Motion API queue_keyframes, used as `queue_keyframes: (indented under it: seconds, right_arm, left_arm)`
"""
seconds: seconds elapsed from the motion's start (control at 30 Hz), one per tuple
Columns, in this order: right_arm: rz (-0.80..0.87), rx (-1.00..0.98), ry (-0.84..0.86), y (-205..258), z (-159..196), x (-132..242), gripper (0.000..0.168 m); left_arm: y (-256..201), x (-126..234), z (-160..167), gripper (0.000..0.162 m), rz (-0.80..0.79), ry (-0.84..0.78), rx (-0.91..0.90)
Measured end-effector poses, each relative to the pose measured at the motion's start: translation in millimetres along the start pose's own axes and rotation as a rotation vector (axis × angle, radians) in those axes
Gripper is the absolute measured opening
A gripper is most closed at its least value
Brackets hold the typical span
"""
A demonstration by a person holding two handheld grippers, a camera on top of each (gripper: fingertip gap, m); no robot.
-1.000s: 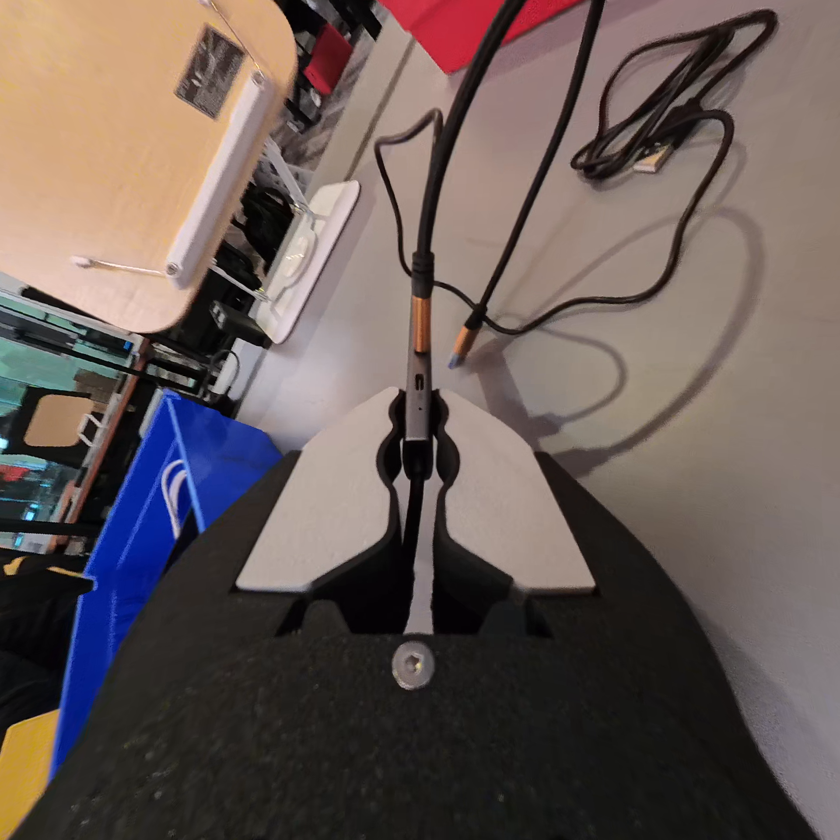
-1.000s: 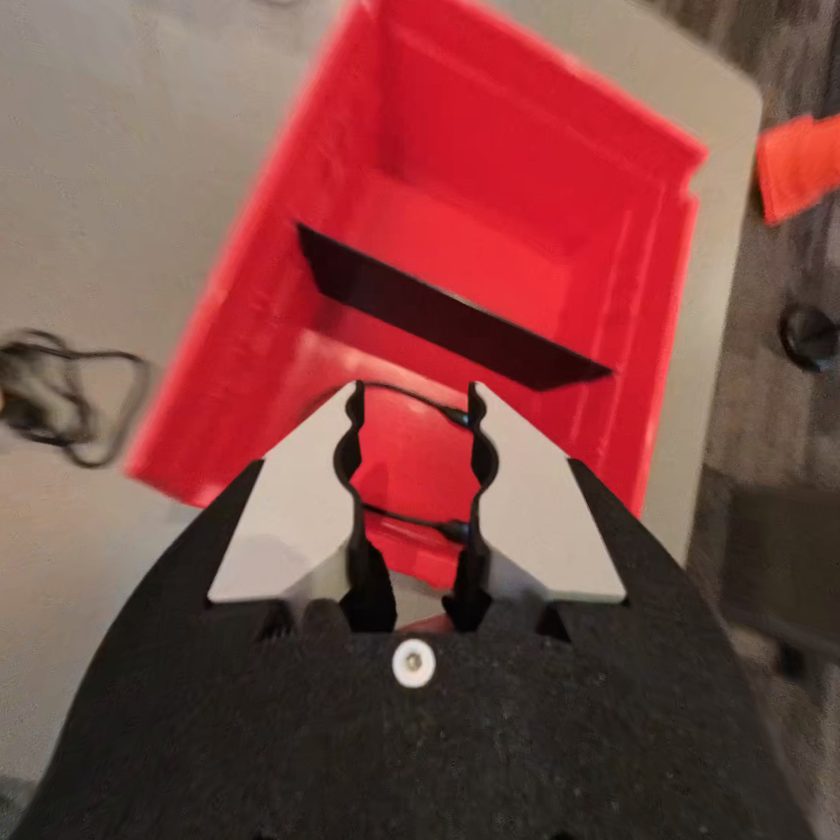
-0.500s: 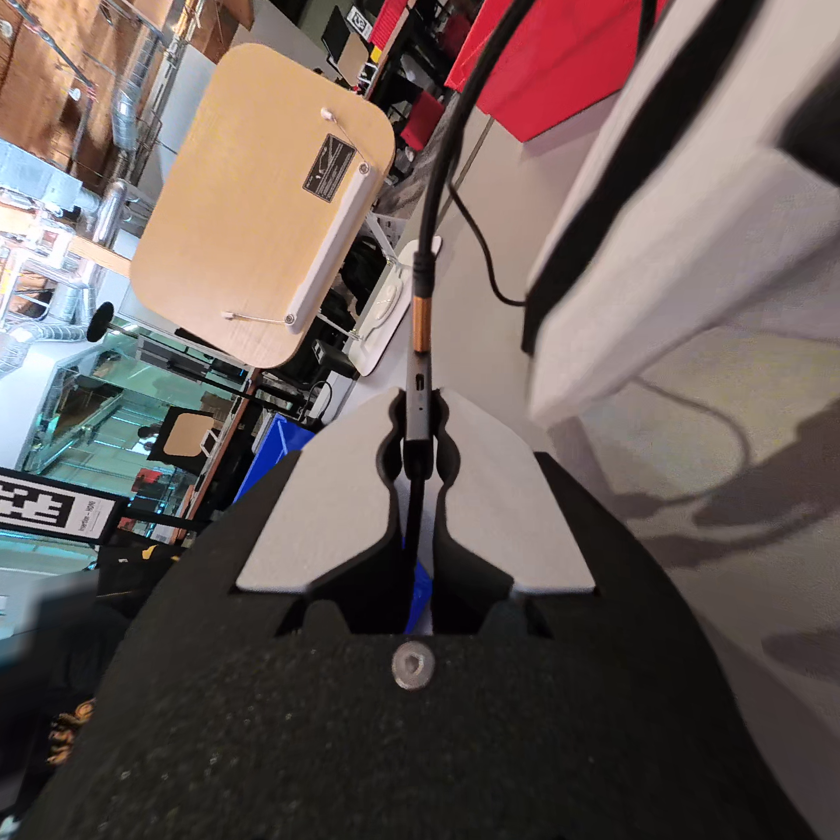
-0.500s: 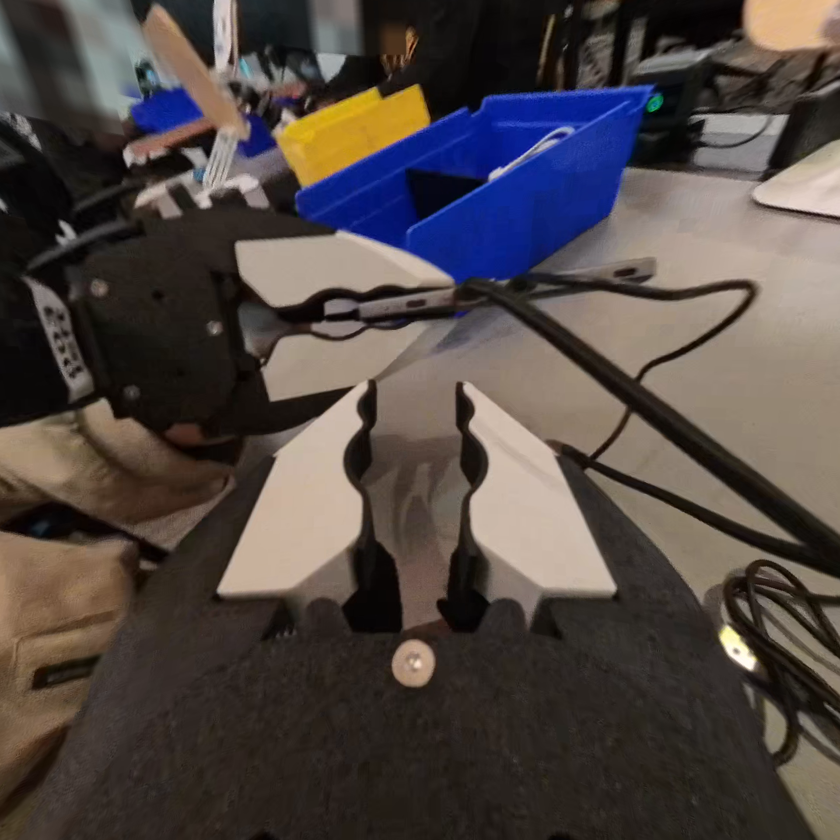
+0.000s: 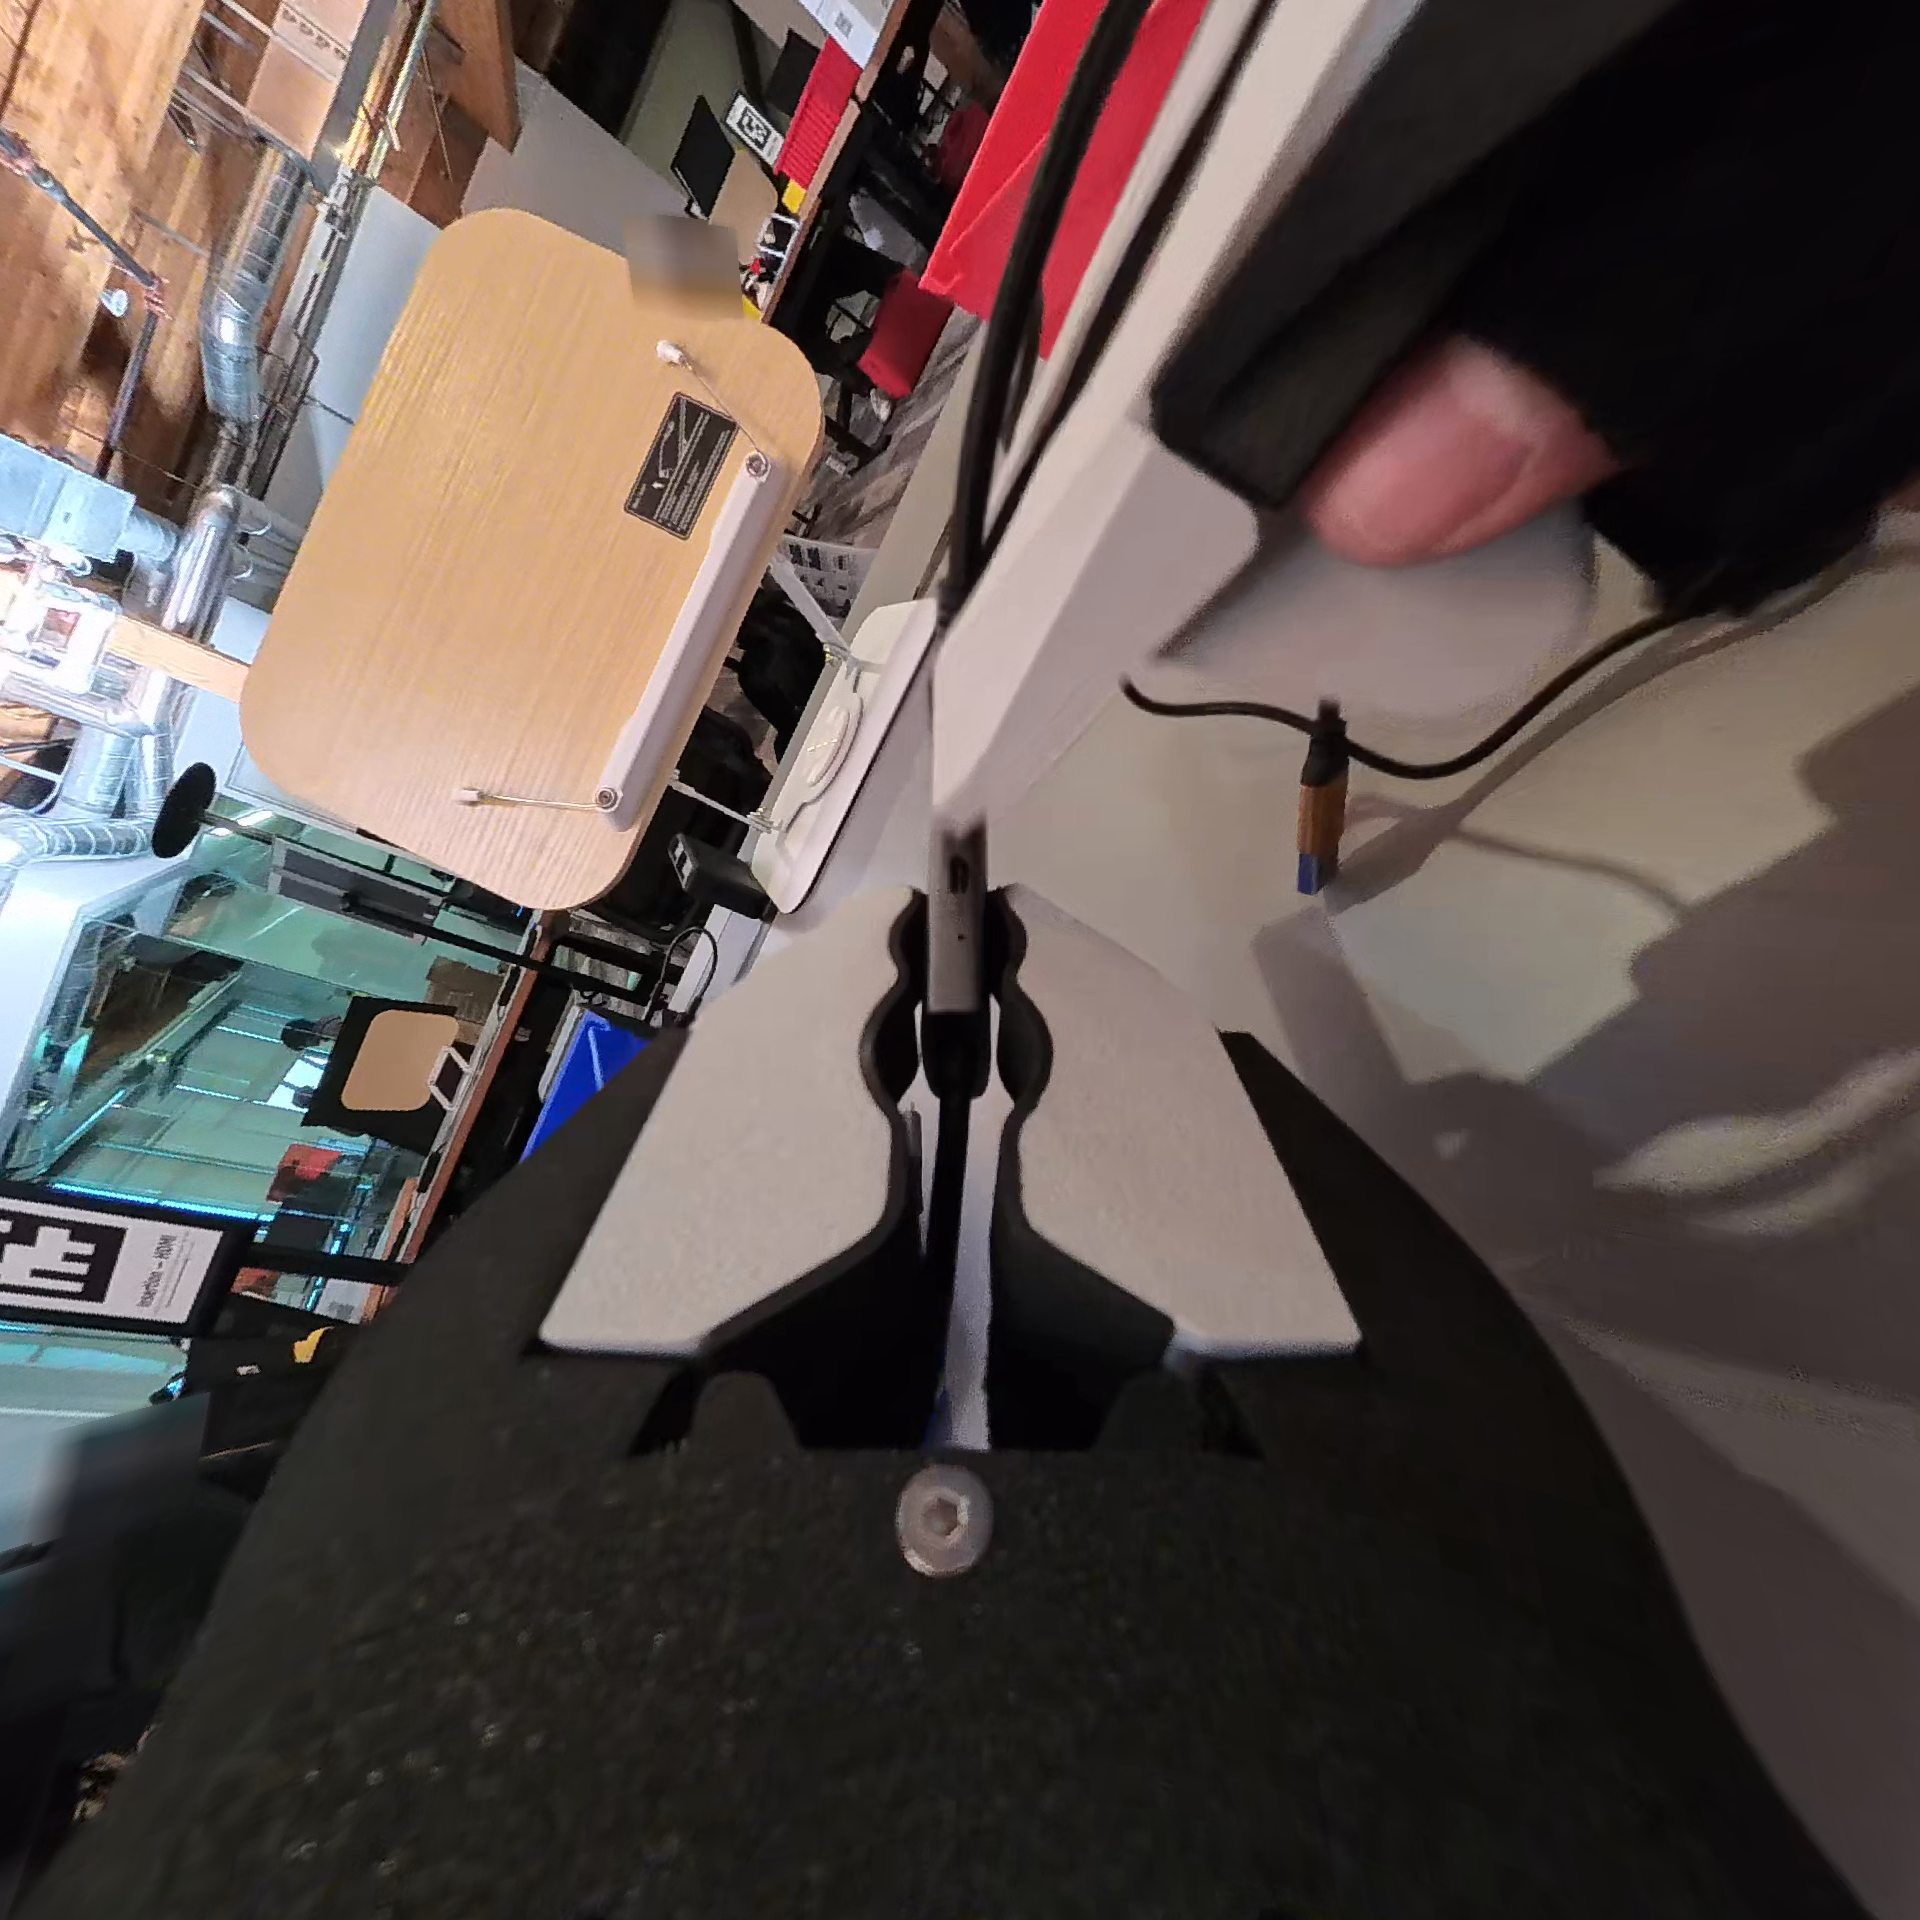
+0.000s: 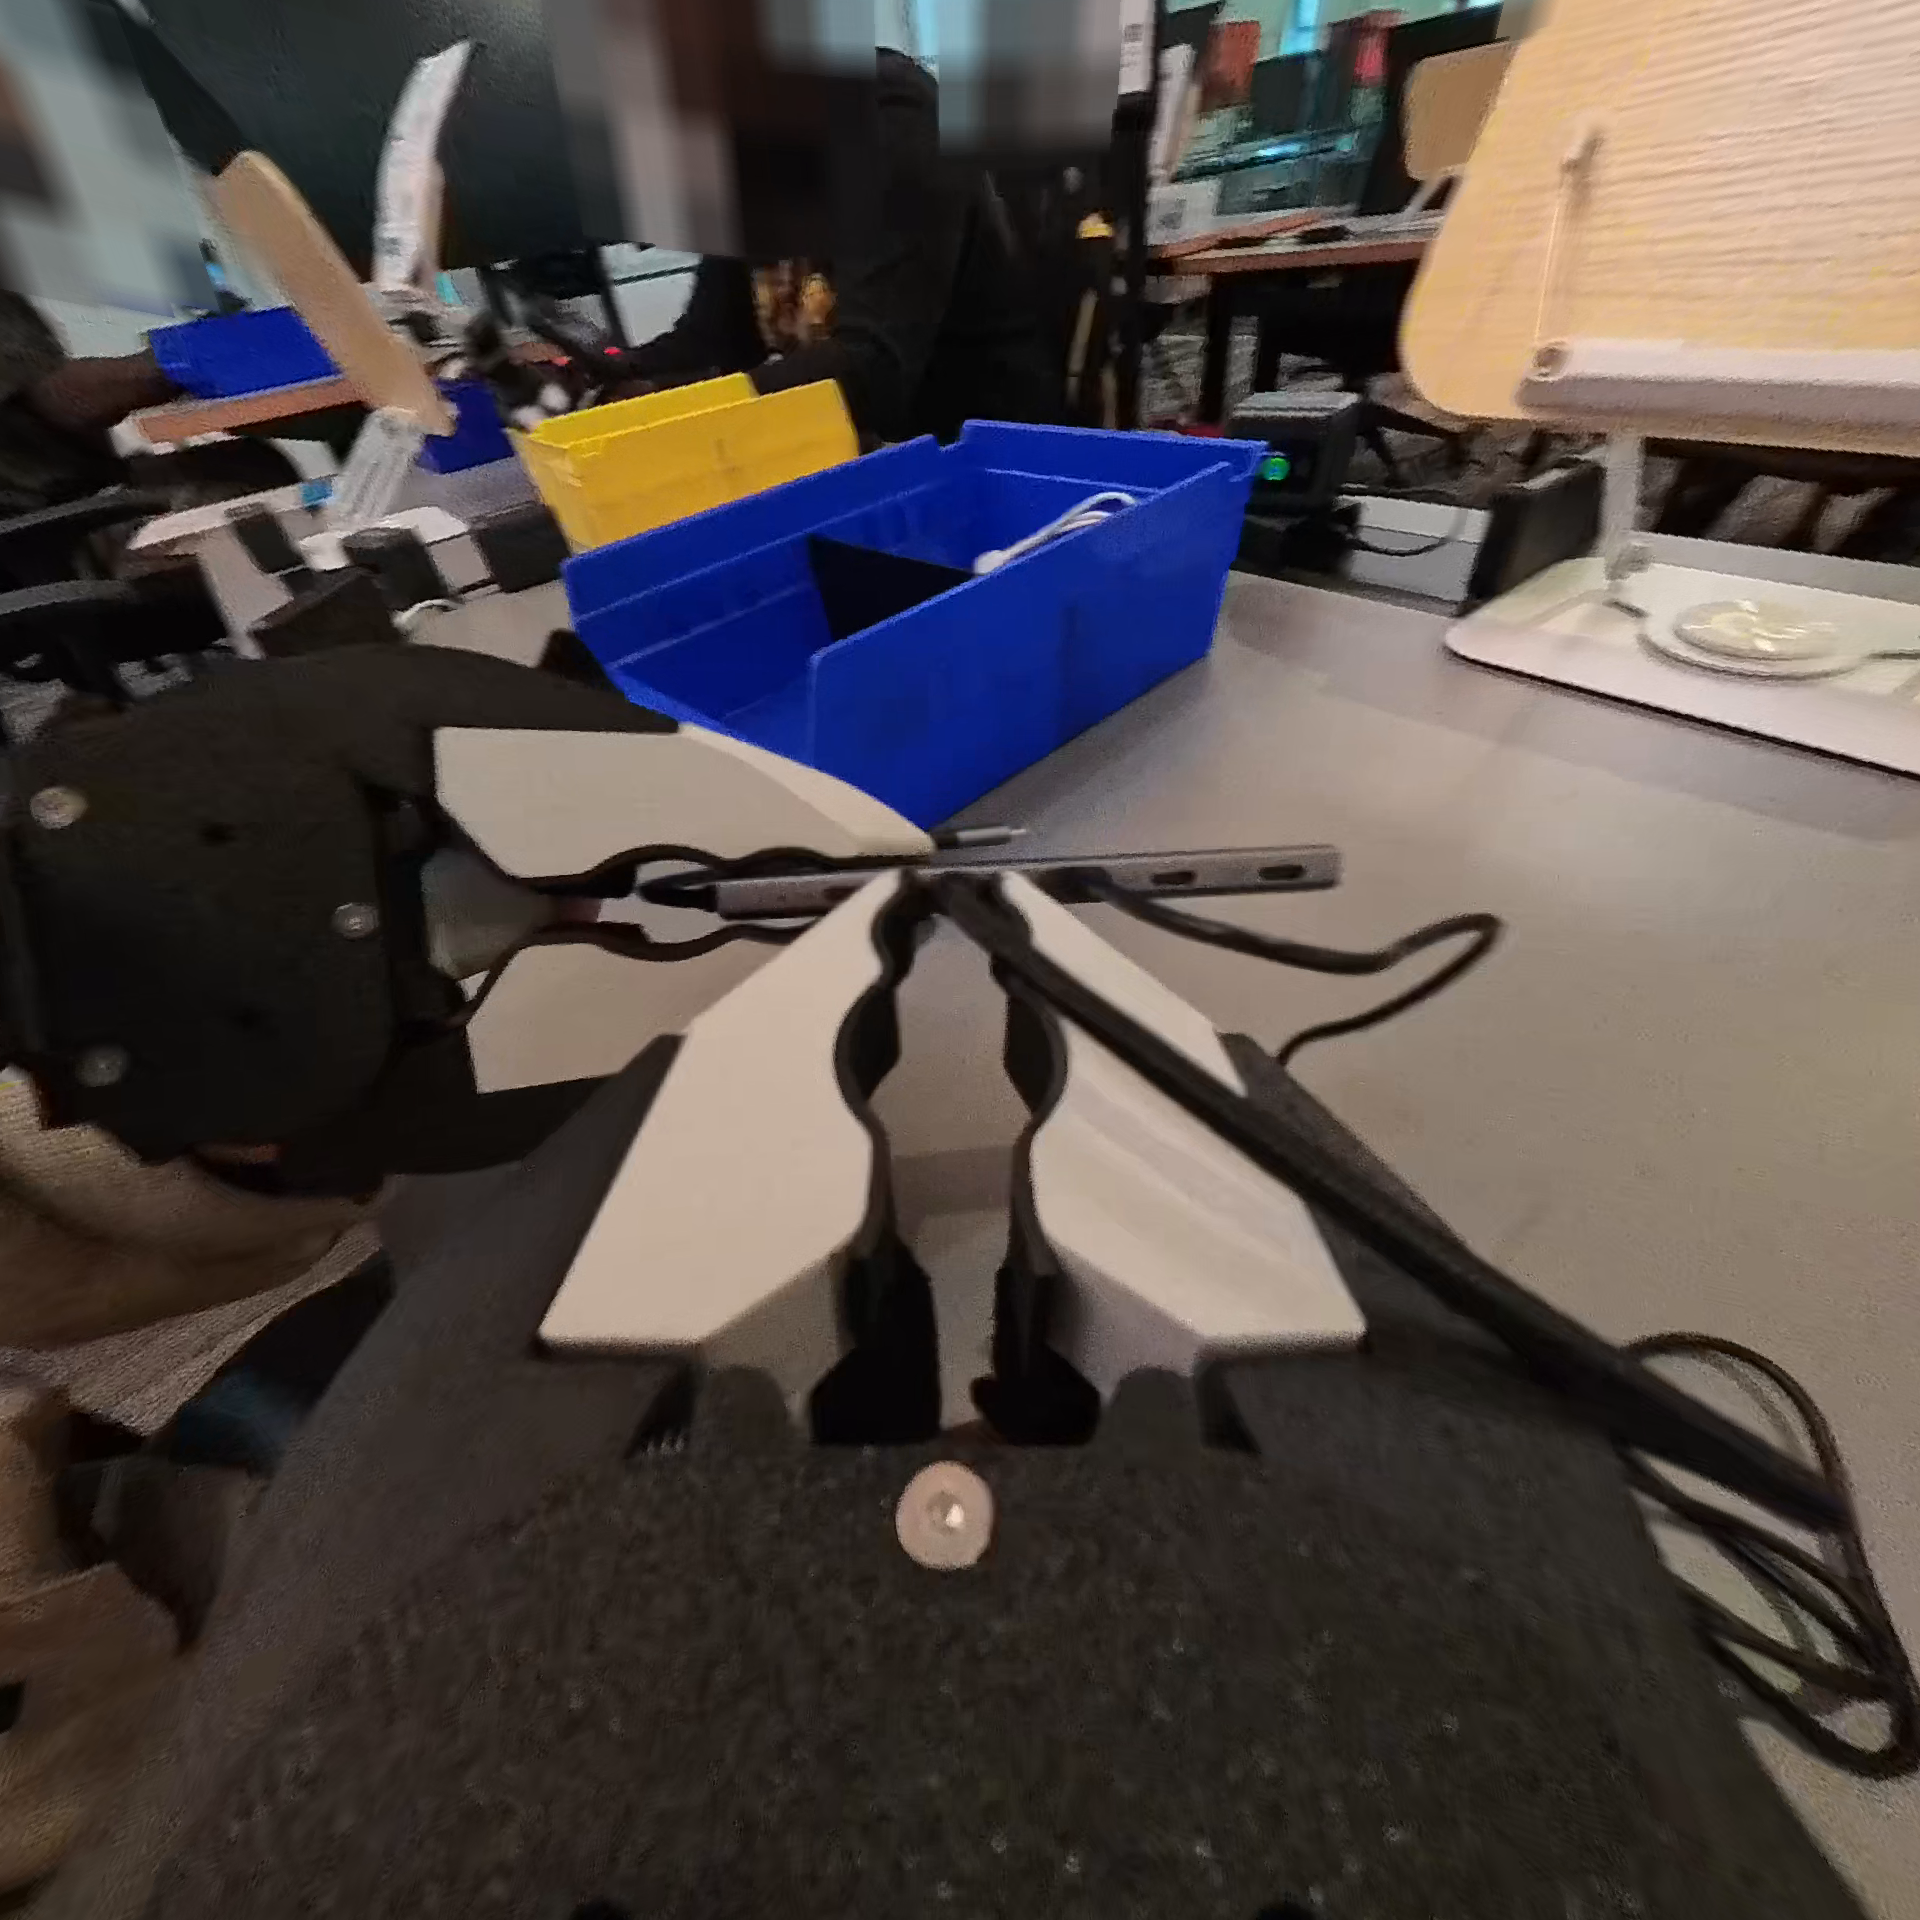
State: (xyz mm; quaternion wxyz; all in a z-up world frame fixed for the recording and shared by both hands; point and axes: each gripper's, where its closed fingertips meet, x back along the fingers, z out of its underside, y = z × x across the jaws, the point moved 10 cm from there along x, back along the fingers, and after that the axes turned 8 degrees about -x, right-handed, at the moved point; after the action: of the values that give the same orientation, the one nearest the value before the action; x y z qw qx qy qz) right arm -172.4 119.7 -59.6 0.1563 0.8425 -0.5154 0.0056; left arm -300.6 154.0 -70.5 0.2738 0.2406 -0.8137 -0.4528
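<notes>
Hub (image 6: 1195, 871): slim grey stick with ports along one side, held level above the bench (image 6: 1455, 1091); its far end juts out past the tips of both tongs.
Left tongs (image 5: 956, 904): clenched on the hub's cabled end; the stick sits straight in the groove between the pads.
Right tongs (image 6: 948, 899): released, the jaws narrowly apart; the tips meet the hub crosswise, just where the black cable (image 6: 1351, 1205) joins it. Whether the pads touch the plug cannot be told.
Black cable: thick; runs from the hub back over the right tongs' right-hand finger.
Thin cable (image 6: 1351, 961): droops below the hub onto the bench.
Loose plug (image 5: 1320, 810): copper collar, blue tip, hanging right of the left tongs.
Coiled cable (image 6: 1787, 1558): on the bench, behind and right of the right tongs.
Blue bin (image 6: 935, 686): ahead of the right tongs, beyond the hub; yellow bin (image 6: 675, 457) behind it.
</notes>
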Motion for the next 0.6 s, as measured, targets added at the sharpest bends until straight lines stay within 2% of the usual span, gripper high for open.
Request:
queue_keyframes:
  seconds: [0.1, 0.2, 0.4, 0.5, 0.6]
  right_arm:
    - [0.032, 0.025, 0.018, -0.9, 1.4, 0.0, 0.011]
    - [0.073, 0.029, 0.031, 0.3, 4.4, -0.5, 0.011]
    - [0.141, 0.07, -0.001, 5.7, 2.7, 5.4, 0.011]
    - [0.077, 0.008, -0.001, 2.0, 2.3, 7.7, 0.011]
    - [0.018, -0.082, 0.033, -4.4, 1.6, 8.1, 0.011]
  left_arm:
    - [-1.4, -2.5, -0.6, 0.01, 0.027, 0.03, 0.002]
    - [-0.5, -7.5, 2.2, 0.01, 0.096, 0.047, 0.078]
    - [1.1, -9.8, -3.9, 0.01, 0.082, 0.049, 0.05]
    - [-1.3, -5.6, -0.4, 0.01, 0.034, -0.046, -0.036]
    - [-7.0, -4.9, 0.8, 0.01, 0.0, -0.076, -0.091]
